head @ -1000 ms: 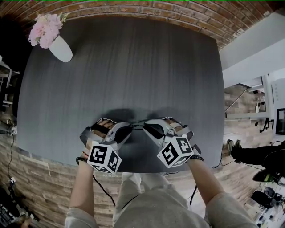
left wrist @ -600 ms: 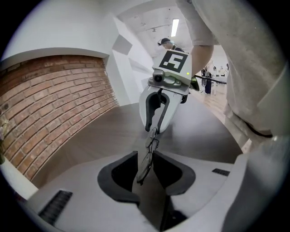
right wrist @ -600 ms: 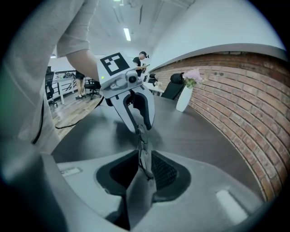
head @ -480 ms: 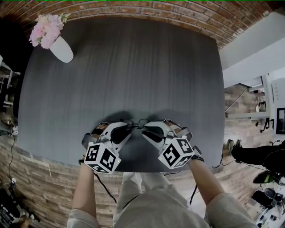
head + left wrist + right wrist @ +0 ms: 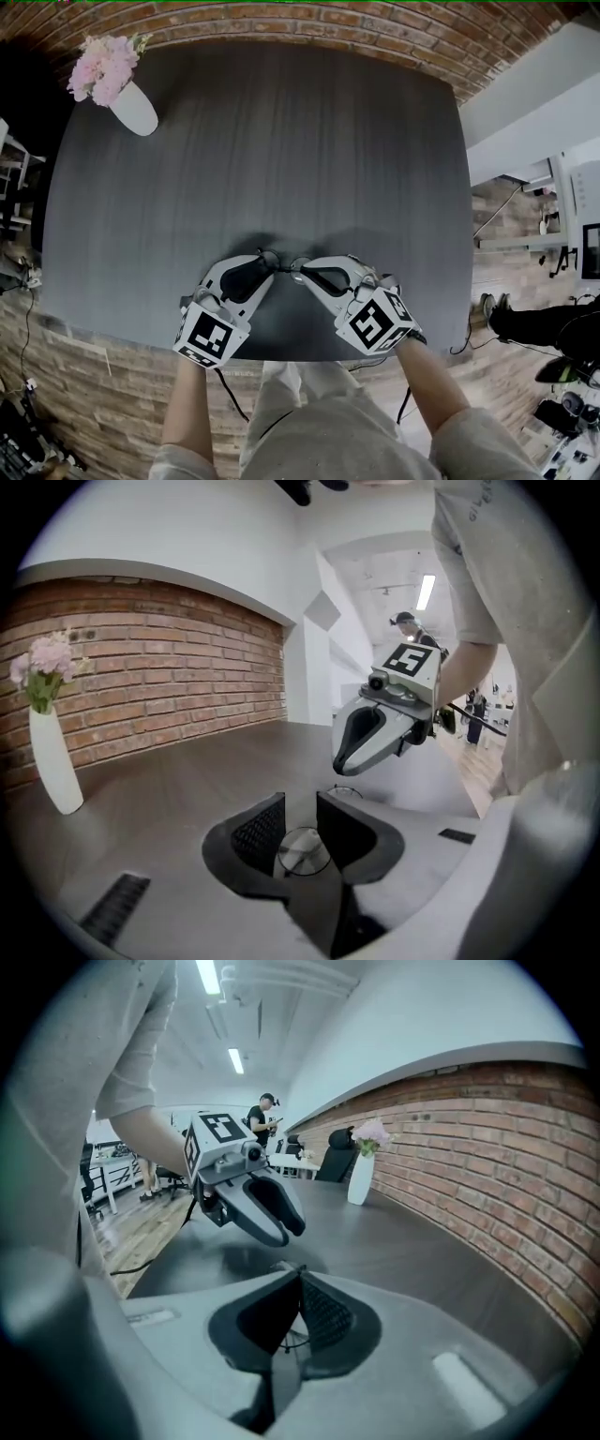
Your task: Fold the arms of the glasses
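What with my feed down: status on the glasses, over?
Left gripper gripping glasses lens. Right gripper shut on frame wire. Nothing in the way.

No legible text, numbers, brands. Left gripper [image 5: 271, 260], right gripper [image 5: 299, 271] cubes: square black-white marker patterns only.

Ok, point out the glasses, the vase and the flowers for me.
glasses [image 5: 305, 850]: left gripper view, on the round lens.
vase [image 5: 134, 108]: head view, middle of the white body.
flowers [image 5: 101, 70]: head view, centre of the pink bunch.
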Motion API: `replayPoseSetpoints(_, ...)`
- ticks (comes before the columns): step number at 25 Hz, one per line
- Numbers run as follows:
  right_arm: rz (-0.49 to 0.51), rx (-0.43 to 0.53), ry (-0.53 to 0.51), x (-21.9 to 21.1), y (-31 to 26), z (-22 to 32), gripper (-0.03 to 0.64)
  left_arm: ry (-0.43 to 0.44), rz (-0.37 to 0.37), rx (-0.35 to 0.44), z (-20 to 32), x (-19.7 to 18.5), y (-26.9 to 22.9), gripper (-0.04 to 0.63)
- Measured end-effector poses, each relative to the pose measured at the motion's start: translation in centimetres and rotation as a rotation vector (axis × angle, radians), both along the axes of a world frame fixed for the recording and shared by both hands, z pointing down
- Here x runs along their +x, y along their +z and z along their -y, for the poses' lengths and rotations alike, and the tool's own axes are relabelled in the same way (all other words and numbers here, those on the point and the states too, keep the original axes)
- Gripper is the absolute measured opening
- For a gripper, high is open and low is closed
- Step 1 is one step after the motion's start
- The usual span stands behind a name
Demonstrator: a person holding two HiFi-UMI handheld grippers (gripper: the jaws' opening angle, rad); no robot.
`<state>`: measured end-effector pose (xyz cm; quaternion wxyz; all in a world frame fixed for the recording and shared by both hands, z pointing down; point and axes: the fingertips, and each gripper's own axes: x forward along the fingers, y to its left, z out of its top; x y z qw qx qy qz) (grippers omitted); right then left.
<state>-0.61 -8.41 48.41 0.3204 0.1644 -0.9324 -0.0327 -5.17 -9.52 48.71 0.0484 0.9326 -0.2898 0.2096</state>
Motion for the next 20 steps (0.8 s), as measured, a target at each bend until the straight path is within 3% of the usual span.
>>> replayPoseSetpoints(3, 0.029, 0.007, 0.039, 0.2, -0.9, 0.0, 0.003, -0.064, -0.065, 0.015, 0.2, -0.6, -1.5, 0.087)
replayPoseSetpoints(11, 0.215, 0.032, 0.243, 1.2, -5.5, 1.0, 0.003, -0.262, -0.141, 0.103, 0.0, -3.4, -5.5, 0.027)
replayPoseSetpoints(20, 0.334, 0.08, 0.35, 2.0, -10.9, 0.0, 0.003, -0.367, -0.232, 0.158, -1.7, -5.5, -10.5, -0.002)
